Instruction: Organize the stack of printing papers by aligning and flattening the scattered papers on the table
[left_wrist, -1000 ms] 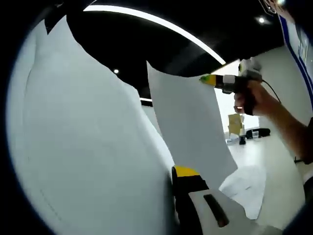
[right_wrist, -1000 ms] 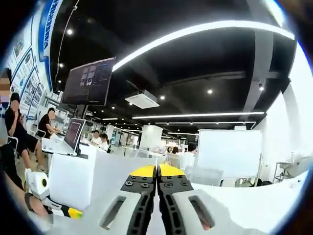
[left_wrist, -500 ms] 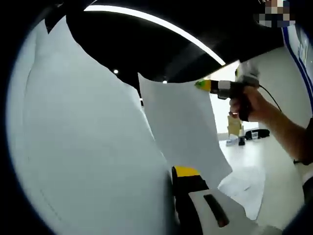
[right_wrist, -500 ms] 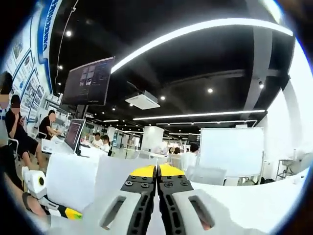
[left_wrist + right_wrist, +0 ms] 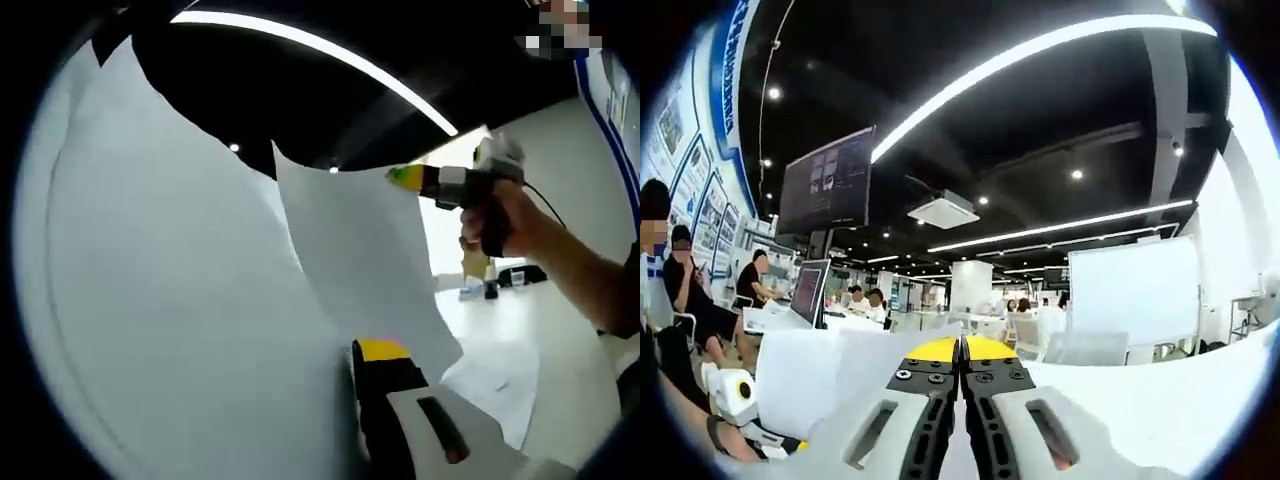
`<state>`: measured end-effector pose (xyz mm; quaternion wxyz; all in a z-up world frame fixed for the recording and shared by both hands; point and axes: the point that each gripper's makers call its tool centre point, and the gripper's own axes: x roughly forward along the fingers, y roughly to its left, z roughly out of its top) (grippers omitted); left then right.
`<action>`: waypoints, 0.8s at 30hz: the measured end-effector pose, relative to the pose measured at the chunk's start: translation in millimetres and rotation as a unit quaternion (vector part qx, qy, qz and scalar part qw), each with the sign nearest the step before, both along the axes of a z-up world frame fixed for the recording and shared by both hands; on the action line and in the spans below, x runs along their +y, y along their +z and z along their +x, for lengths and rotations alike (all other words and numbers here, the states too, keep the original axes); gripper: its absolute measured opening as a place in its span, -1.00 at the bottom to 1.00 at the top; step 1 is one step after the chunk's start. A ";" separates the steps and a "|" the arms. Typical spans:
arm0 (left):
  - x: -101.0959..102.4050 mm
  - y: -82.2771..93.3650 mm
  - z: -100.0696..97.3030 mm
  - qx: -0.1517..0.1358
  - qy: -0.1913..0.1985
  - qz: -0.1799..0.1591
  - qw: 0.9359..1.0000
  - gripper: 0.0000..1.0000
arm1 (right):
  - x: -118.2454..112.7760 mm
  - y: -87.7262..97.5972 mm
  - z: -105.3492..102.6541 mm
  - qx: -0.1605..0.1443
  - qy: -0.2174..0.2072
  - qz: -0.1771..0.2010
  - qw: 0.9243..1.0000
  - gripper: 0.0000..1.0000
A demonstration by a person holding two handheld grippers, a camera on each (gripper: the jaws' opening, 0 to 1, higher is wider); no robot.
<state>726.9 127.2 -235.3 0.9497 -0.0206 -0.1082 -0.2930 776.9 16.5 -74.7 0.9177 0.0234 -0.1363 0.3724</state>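
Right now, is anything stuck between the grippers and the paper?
Nothing visible. The right gripper is pinching the top corner of a sheet, and its jaws look shut in its own view. Paper lies right against the left gripper's jaw.

This is a large open-plan office or lab hall with a black ceiling, where long white light strips [image 5: 1040,50] and small spotlights run above. In the right gripper view, at nine o'clock, people sit at desks [image 5: 780,320] with a monitor [image 5: 808,292], a big dark screen [image 5: 827,180] hangs above them, and blue posters [image 5: 685,170] cover the wall. At three o'clock stands a whiteboard [image 5: 1135,295], and a ceiling air unit [image 5: 943,210] is near the centre.
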 end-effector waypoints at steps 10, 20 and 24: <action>1.0 0.4 -0.2 0.001 -0.001 -0.005 1.000 -0.71 | 19.7 -7.5 -0.3 0.019 0.025 0.012 0.999 -1.00; 0.8 1.0 -0.6 0.005 -0.006 -0.015 1.000 -0.66 | 38.4 -9.6 -4.3 0.026 0.041 0.018 0.999 -1.00; 1.3 1.1 -0.4 0.006 -0.006 -0.018 1.000 -0.63 | 45.5 -10.9 -5.3 0.027 0.047 0.016 0.998 -1.00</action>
